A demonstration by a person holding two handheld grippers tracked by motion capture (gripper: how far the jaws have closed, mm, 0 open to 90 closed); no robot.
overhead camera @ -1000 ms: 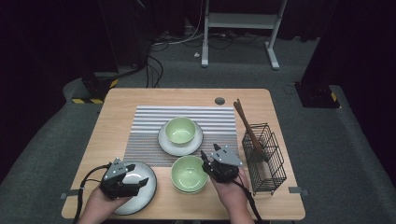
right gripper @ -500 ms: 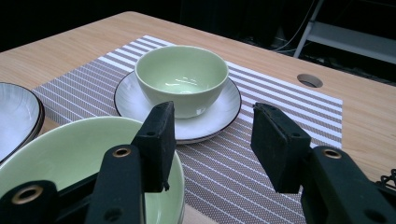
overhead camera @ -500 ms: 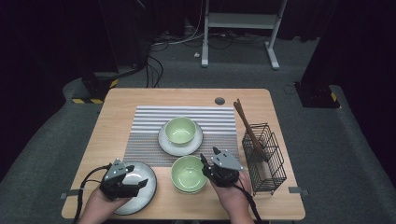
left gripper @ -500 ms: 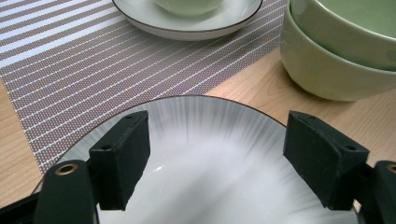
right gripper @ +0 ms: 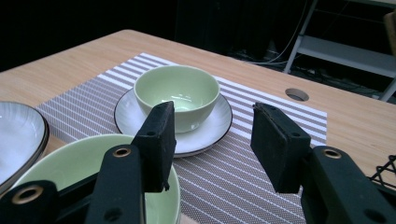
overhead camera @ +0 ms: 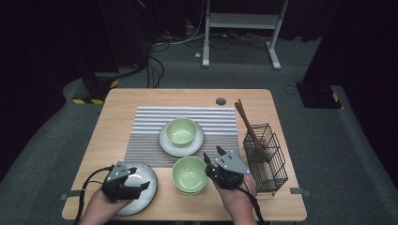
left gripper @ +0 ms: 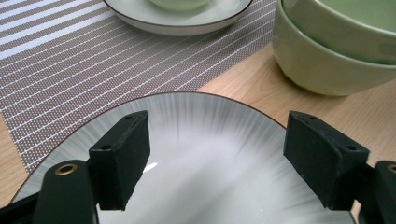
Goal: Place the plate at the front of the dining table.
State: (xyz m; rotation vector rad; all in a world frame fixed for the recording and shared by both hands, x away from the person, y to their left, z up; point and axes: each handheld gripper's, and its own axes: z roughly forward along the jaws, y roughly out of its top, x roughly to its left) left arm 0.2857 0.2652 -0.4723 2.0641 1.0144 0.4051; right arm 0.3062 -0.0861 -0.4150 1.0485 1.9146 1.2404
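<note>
My left gripper [overhead camera: 141, 178] hovers open over a white dark-rimmed plate [overhead camera: 149, 197] at the table's near left; in the left gripper view its gripper [left gripper: 222, 158] spreads wide above the plate [left gripper: 205, 116], holding nothing. Two stacked pale green bowls [overhead camera: 190, 174] stand at the near middle. Just right of the stacked bowls [right gripper: 93, 158], my right gripper [overhead camera: 212, 153] is open: one jaw stands over their rim, the other outside it, and neither pad presses. Beyond the right gripper [right gripper: 217, 144], another green bowl [right gripper: 176, 93] sits on a white saucer [right gripper: 217, 126].
A striped placemat [overhead camera: 155, 122] covers the table's middle. A black wire basket [overhead camera: 267, 161] holding brown chopsticks [overhead camera: 246, 124] stands at the right, close beside my right hand. A round cable hole [overhead camera: 220, 101] lies near the table's far edge.
My right gripper has shifted slightly toward the near edge beside the stacked bowls. The left gripper stays over the plate.
</note>
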